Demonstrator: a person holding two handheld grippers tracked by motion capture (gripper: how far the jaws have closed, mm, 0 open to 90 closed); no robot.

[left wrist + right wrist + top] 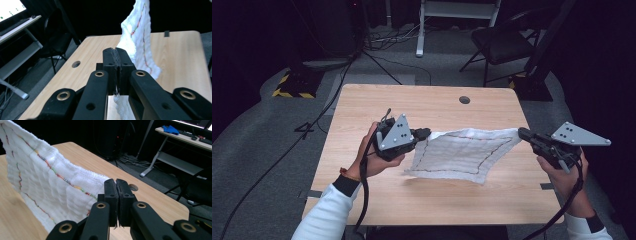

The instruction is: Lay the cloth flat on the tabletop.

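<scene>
A white cloth (464,151) with a thin multicoloured stitched border is stretched above the wooden table (377,195) between both grippers. My left gripper (424,133) is shut on the cloth's left corner; in the left gripper view the jaws are pressed together at the tips (116,53) and the cloth (140,30) rises beyond them. My right gripper (523,133) is shut on the right corner; in the right gripper view its jaws meet at the tips (116,183) and the cloth (42,185) spreads away to the left. The cloth's lower edge hangs toward the tabletop.
A round cable hole (464,99) sits near the table's far edge. A black chair (502,42) and a white desk frame (422,30) stand on the floor beyond. Cables (332,95) run across the grey floor at the left.
</scene>
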